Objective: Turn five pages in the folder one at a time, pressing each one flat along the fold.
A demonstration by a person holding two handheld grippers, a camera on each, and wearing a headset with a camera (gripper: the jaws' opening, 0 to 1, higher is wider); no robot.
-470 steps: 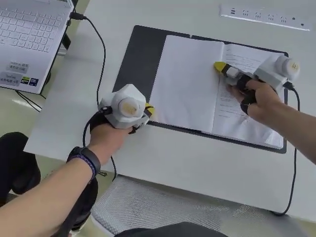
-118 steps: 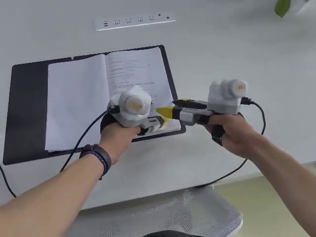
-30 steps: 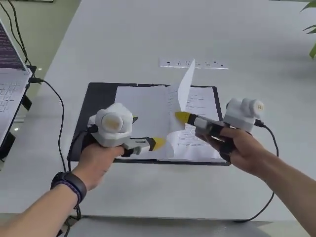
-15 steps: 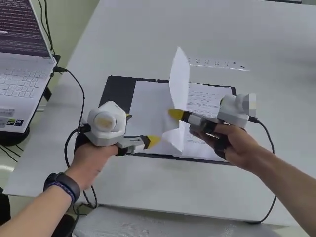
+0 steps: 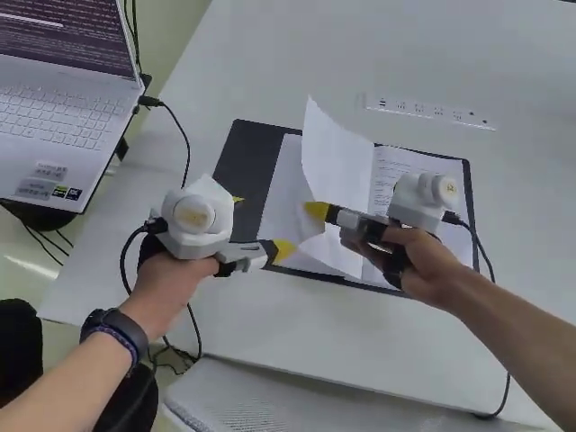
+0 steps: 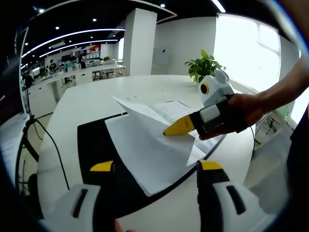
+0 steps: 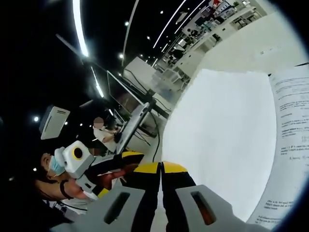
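Right gripper (image 5: pixel 314 211) has its jaws pressed together, seemingly pinching the lifted page (image 5: pixel 337 166) above the folder (image 5: pixel 246 157). Left gripper (image 5: pixel 282 249) gapes wide, empty, at the folder's near edge.

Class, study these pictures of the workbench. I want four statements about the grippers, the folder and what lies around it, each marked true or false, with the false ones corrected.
1. The right gripper has its jaws shut on a raised page. True.
2. The left gripper grips the folder by its cover. False: its jaws stand open and hold nothing.
3. The laptop is closed. False: it is open, with its keyboard showing.
4. A power strip lies on the table beyond the folder. True.
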